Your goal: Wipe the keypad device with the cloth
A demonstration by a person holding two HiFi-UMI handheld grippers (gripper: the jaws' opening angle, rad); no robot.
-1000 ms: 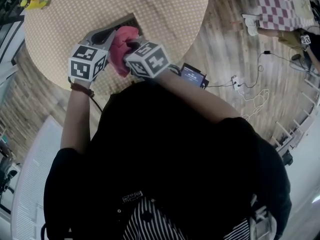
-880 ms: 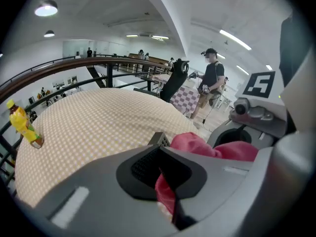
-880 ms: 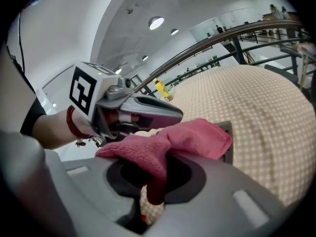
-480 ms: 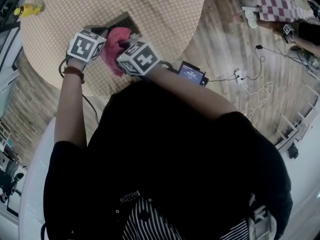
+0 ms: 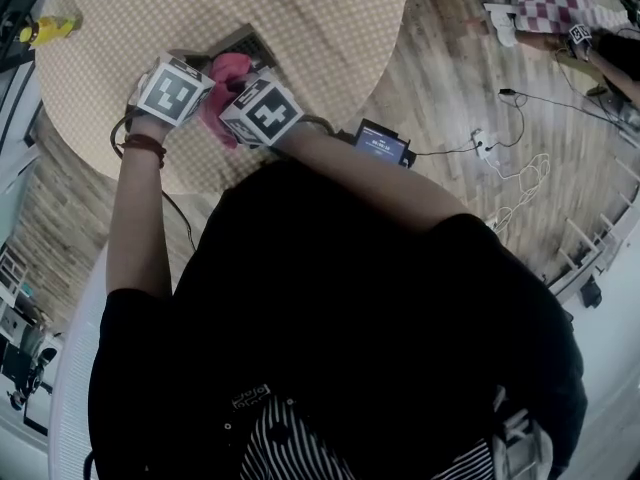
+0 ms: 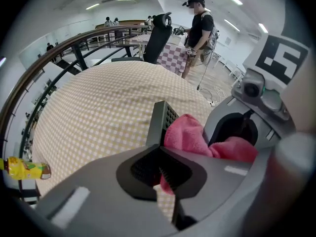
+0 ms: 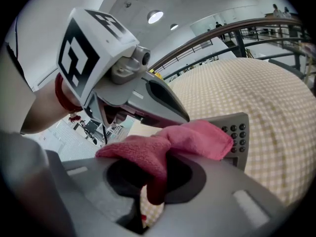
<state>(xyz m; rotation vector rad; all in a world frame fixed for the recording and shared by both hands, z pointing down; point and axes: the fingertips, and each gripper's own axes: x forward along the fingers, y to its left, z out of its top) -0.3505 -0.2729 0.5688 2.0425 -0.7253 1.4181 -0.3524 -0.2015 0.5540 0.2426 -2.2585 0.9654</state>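
The left gripper is clenching its jaws on the lower edge of the keypad device, propping the grey slab up at a tilt over the near part of the round checked table, close to the edge where the person is standing. The right gripper is grasping the pink cloth, with a bunched fold pinched between its jaws and the free end spreading across the button face of the device, covering most of it and leaving a few rows of dark round keys showing at the far side. The two grippers are working side by side above that near part of the table, the left one nearer the table's left rim. A yellow bottle is lying at the table's left edge. A small black unit with a lit screen is sitting on the wooden floor just off the table's near right rim, and another person is standing beyond the table's far side.
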